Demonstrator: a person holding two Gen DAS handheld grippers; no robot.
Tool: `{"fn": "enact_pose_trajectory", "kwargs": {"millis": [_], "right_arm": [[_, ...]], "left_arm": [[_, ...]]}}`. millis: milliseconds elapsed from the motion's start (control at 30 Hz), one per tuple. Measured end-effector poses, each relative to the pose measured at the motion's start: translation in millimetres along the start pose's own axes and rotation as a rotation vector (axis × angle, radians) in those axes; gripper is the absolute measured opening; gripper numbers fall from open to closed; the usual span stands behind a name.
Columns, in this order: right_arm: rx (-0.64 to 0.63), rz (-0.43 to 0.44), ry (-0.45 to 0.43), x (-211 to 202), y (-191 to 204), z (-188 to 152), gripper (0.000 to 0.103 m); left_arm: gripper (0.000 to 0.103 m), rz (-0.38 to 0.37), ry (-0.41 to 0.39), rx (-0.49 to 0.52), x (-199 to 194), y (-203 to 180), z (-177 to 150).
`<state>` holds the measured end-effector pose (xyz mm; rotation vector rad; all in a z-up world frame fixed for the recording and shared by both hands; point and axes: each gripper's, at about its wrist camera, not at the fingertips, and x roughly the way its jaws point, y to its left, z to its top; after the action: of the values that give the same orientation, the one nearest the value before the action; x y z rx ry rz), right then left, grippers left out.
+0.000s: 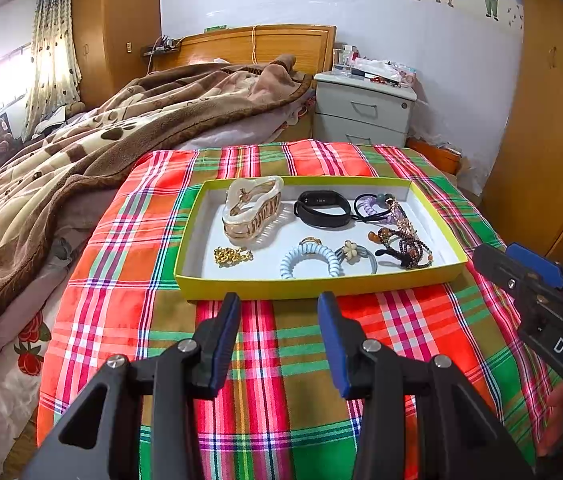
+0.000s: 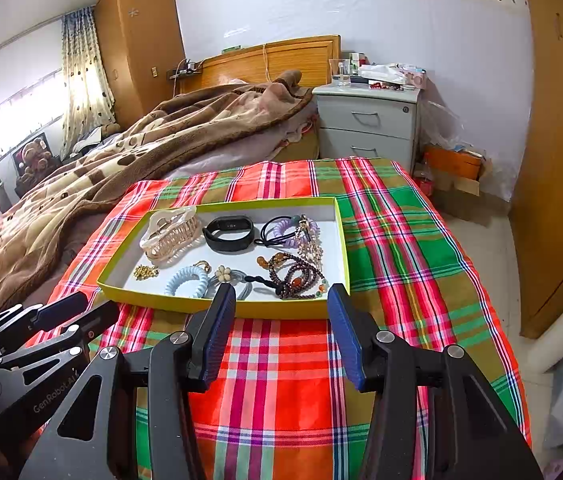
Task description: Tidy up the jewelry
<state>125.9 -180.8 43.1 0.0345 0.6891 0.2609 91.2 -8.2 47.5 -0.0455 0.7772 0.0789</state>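
Observation:
A shallow yellow-rimmed tray [image 1: 313, 286] [image 2: 241, 309] lies on a plaid cloth. It holds a cream hair claw [image 1: 251, 210] [image 2: 169, 236], a black wristband [image 1: 322, 208] [image 2: 228, 233], a gold chain [image 1: 231, 256], a pale blue coil tie [image 1: 308, 261] [image 2: 186, 280], a flower hair tie [image 1: 351, 251], purple ties [image 1: 377, 208] and dark bead bracelets [image 1: 405, 246] [image 2: 299, 274]. My left gripper [image 1: 279, 308] is open and empty, just before the tray's near edge. My right gripper [image 2: 281, 300] is open and empty, at the tray's near right corner.
The plaid cloth [image 1: 281, 360] covers a raised surface beside a bed with a brown blanket [image 1: 81, 140]. A grey nightstand [image 1: 365, 108] stands behind. A wooden wardrobe [image 2: 561, 160] is at the right. The right gripper's body [image 1: 541, 292] shows at the left view's right edge.

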Motion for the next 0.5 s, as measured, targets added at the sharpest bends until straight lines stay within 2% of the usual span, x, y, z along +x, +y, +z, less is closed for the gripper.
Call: {"fn": "enact_pose_trajectory", "kwargs": {"millis": [500], "right_arm": [[0.003, -0.002, 0.002, 0.3, -1.0, 0.6, 0.049]], "left_arm": [[0.042, -0.006, 0.011, -0.006, 3.1, 0.0, -0.3]]}}
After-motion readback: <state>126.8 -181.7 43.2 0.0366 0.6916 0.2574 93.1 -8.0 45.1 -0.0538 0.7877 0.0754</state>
